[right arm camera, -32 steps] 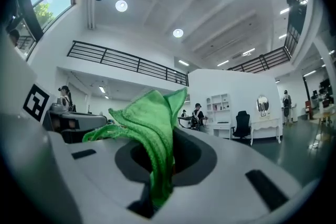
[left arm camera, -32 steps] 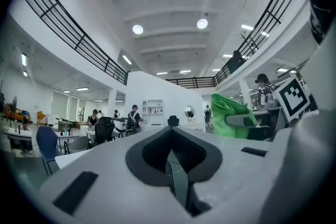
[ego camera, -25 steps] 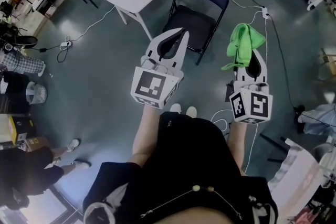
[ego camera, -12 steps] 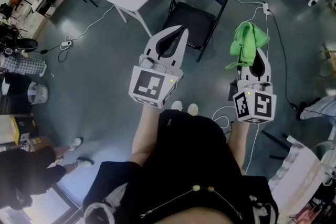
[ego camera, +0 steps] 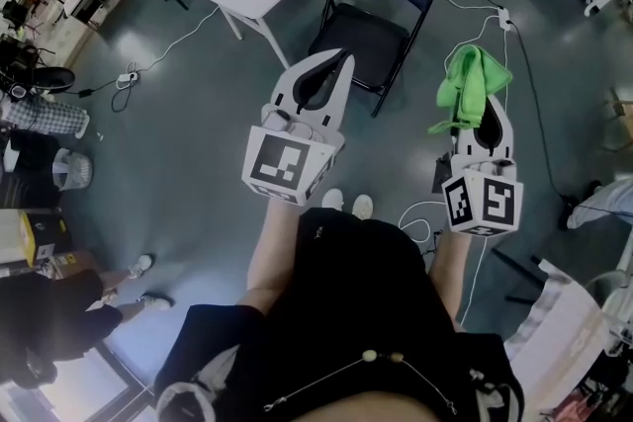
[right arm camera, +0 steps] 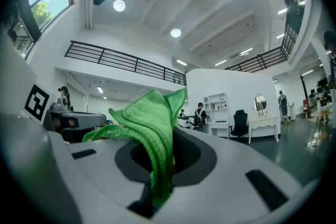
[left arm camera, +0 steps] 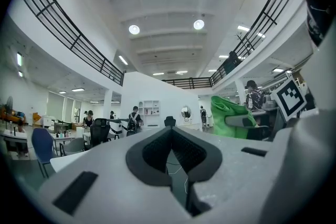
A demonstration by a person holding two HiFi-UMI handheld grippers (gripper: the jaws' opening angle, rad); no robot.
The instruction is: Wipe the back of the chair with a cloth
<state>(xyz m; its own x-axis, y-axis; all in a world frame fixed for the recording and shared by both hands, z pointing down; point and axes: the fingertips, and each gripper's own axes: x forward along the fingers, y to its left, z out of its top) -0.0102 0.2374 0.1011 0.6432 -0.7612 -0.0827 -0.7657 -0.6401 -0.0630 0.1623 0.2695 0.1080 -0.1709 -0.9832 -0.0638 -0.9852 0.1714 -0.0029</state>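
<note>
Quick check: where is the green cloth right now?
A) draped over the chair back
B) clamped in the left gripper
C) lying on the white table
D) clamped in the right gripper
D: the green cloth hangs pinched between the jaws of the right gripper, clear of the chair.

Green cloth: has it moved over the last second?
Yes, slightly: the green cloth, in the right hand-held gripper, drifted right, away from the chair.
</note>
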